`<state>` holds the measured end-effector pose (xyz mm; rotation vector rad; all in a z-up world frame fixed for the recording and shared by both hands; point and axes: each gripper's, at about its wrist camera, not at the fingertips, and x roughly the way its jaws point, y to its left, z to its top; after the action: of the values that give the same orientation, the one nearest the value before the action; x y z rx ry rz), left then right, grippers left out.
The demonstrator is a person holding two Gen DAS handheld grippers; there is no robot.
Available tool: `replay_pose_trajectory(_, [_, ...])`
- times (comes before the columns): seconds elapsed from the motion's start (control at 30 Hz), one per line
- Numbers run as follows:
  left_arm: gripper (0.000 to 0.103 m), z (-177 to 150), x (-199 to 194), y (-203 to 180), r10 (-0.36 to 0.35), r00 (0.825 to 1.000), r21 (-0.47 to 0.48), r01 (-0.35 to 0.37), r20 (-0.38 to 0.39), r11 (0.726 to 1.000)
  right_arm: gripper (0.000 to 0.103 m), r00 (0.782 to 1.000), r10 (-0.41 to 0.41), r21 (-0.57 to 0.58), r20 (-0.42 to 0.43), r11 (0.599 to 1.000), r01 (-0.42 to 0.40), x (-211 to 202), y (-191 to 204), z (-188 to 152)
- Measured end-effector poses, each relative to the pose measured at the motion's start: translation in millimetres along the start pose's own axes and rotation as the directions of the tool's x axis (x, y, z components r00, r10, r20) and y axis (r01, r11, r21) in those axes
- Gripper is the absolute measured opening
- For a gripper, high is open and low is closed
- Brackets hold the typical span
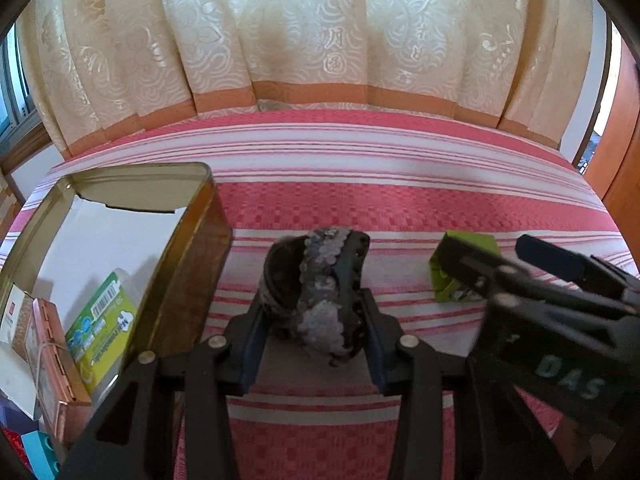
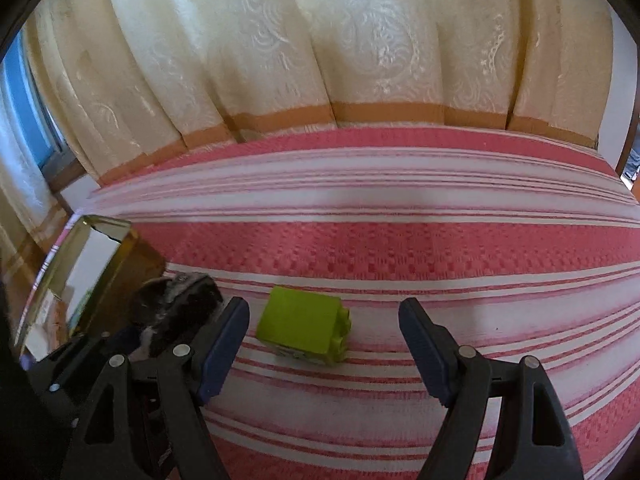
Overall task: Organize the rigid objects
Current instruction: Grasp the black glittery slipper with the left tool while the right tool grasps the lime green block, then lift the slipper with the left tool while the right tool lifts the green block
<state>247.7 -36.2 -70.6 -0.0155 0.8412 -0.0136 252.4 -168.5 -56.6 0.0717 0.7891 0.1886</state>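
Standing left, the open gold metal tin [image 1: 188, 216] held boxes. Left gripper [image 1: 316, 320] clamped the black sequinned hair claw [image 1: 320, 280]; it might snag the rim. Right gripper [image 2: 324, 344], open, neared the lime-green plastic brick [image 2: 304, 326].

Blk gripper [image 1: 316, 320], blue pads, silver screws.

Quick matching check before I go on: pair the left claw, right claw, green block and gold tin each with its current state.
1. left claw
2. right claw
3. green block
4. gold tin

A. lid off, boxes inside
B. open, holding nothing
C. lying free on the striped cloth
D. shut on the dark sequined hair clip

Pairs: 1-D, 2-B, 3-C, 4-A
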Motion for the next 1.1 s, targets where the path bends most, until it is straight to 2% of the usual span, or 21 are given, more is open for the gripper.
replay_pose_trajectory(0.03, [0.043, 0, 0, 0, -0.001, 1.0, -0.001, 0.001, 0.0, 1.0, 0.072, 1.0, -0.005, -0.008, -0.014, 1.0, 0.005, 3, 1, 0])
replay_pose_trajectory(0.1, [0.043, 0, -1, 1, -0.004, 1.0, -0.005, 0.004, 0.0, 1.0, 0.052, 0.999, 0.003, -0.018, -0.043, 1.0, -0.004, 9, 2, 0])
replay_pose_trajectory(0.3, [0.043, 0, 0, 2, -0.018, 1.0, -0.011, 0.018, 0.002, 1.0, 0.045, 0.999, 0.019, -0.014, -0.031, 1.0, -0.019, 6, -3, -5])
replay_pose_trajectory(0.6, [0.042, -6, -10, 5, -0.06, 0.997, -0.012, 0.06, 0.046, 0.998, 0.045, 0.995, 0.045, 0.014, 0.084, 0.999, -0.046, -26, -12, -28])
replay_pose_trajectory(0.77, [0.042, -9, -22, 5, -0.057, 0.994, -0.014, 0.058, 0.09, 0.998, 0.045, 0.984, 0.013, -0.02, 0.18, 1.0, -0.01, -48, -9, -35])
replay_pose_trajectory(0.9, [0.042, -15, -32, 6, -0.059, 0.992, -0.034, 0.063, 0.116, 0.997, 0.045, 0.964, 0.028, -0.015, 0.265, 1.0, -0.025, -66, -11, -42])
replay_pose_trajectory(1.1, [0.042, -25, -54, 7, -0.019, 0.978, -0.031, 0.026, 0.208, 0.999, 0.045, 0.938, 0.008, -0.035, 0.346, 0.999, 0.004, -84, -6, -49])
